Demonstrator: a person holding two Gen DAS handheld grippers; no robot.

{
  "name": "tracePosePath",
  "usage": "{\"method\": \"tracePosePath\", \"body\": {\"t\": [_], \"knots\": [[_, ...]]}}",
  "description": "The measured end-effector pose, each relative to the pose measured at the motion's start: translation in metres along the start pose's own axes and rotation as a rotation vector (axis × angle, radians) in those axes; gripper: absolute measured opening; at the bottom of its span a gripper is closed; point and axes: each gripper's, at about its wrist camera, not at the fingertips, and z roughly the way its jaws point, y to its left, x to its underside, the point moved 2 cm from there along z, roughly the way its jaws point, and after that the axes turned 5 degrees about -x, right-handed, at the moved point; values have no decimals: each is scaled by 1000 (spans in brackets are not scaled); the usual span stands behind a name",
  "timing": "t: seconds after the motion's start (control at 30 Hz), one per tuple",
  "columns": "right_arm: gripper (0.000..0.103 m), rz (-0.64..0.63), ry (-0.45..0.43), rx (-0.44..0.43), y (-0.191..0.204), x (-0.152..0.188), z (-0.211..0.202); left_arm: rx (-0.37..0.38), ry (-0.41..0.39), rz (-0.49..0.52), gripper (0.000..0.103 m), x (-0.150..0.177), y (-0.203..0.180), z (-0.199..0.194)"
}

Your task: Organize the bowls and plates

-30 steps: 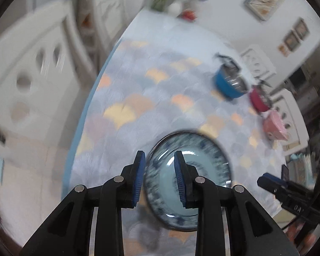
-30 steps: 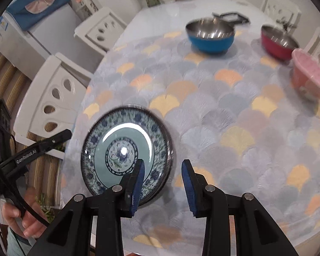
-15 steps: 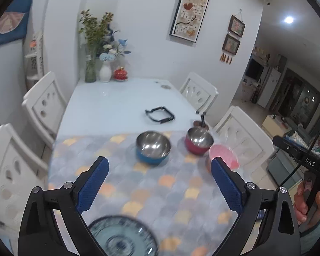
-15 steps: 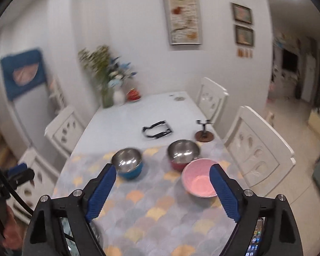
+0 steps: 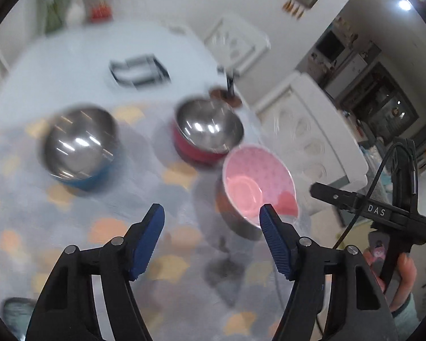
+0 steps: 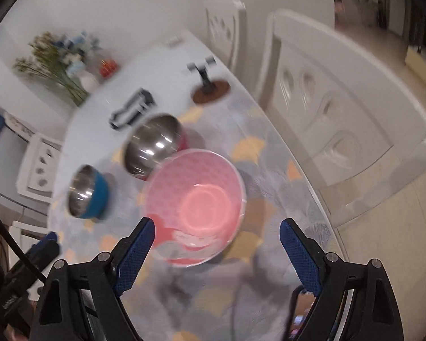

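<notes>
On a scallop-patterned table, a glossy pink bowl sits beside the red bowl. The right tool hangs open just before the pink bowl, gripping nothing; the left tool, its jaws just narrowed, stands open and empty beside it.

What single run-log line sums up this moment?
left gripper: open, empty, just narrowed | right gripper: open, empty | nearest: pink patterned bowl | bowls unstacked

My left wrist camera looked steeply down past my fingers onto the desk, my right sat closer above, both shared the pink bowl.
</notes>
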Motion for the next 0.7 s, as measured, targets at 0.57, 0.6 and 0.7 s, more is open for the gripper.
{"method": "tracePosePath", "body": {"t": [0.57,0.6,0.7], "knots": [[47,-67,165,23,-16,-12,84,-5,181,-67,41,-8,-13,101],[42,-72,166,23,-16,-11,86,-9,188,-68,36,-7,-13,104],[24,-95,165,26,-13,-9,90,-5,189,-71,24,-6,-15,111]]}}
